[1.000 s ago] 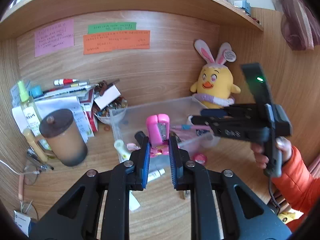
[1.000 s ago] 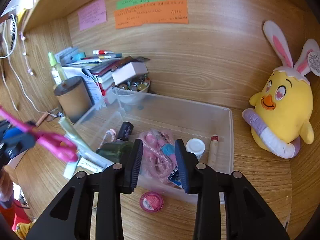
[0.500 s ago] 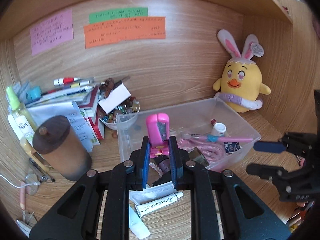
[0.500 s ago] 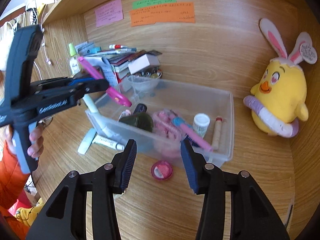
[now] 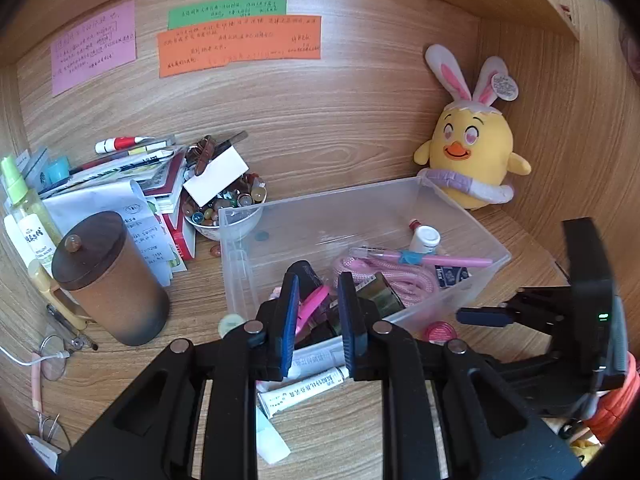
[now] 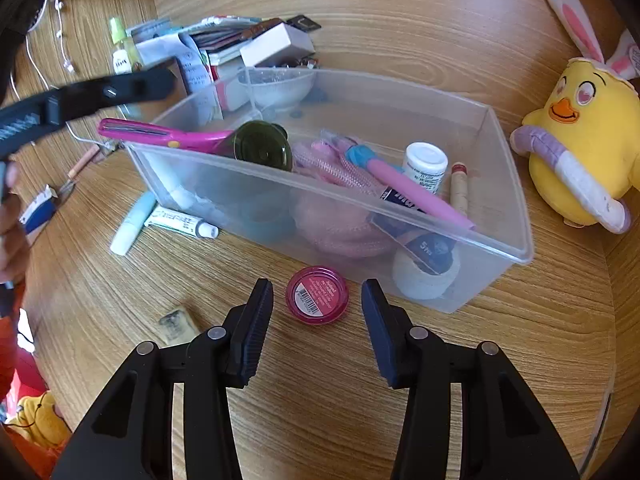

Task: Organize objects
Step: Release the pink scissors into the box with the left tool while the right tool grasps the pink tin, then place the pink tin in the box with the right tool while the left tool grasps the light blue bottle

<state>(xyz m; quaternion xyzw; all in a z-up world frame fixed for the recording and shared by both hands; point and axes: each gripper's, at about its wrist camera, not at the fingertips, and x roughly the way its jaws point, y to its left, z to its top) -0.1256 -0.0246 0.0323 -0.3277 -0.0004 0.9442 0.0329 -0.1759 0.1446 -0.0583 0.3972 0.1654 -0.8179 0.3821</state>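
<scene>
A clear plastic bin (image 5: 472, 220) (image 6: 508, 184) stands on the desk and holds a pink rope, a pink pen, a white bottle and a dark green jar. My left gripper (image 5: 318, 312) is open above the bin's near left corner. The pink scissors (image 5: 310, 306) (image 6: 160, 136) lie loose between its fingers, resting on the bin's left rim. My right gripper (image 6: 316, 320) is open on either side of a small round pink tin (image 6: 317, 294) that lies on the desk in front of the bin; the tin also shows in the left wrist view (image 5: 439, 331).
White tubes (image 6: 182, 222) (image 5: 304, 388) lie left of the bin. A brown lidded cup (image 5: 108, 276), a stack of books and papers (image 5: 132, 176) and a bowl of beads (image 5: 224, 216) stand at the back left. A yellow plush chick (image 5: 472, 160) (image 6: 584, 148) sits at the right. A small eraser (image 6: 178, 320) lies near my right gripper.
My left gripper lowered to the bin and opened, letting go of the pink scissors. My right gripper dropped toward the desk, opened wider and now straddles the pink tin.
</scene>
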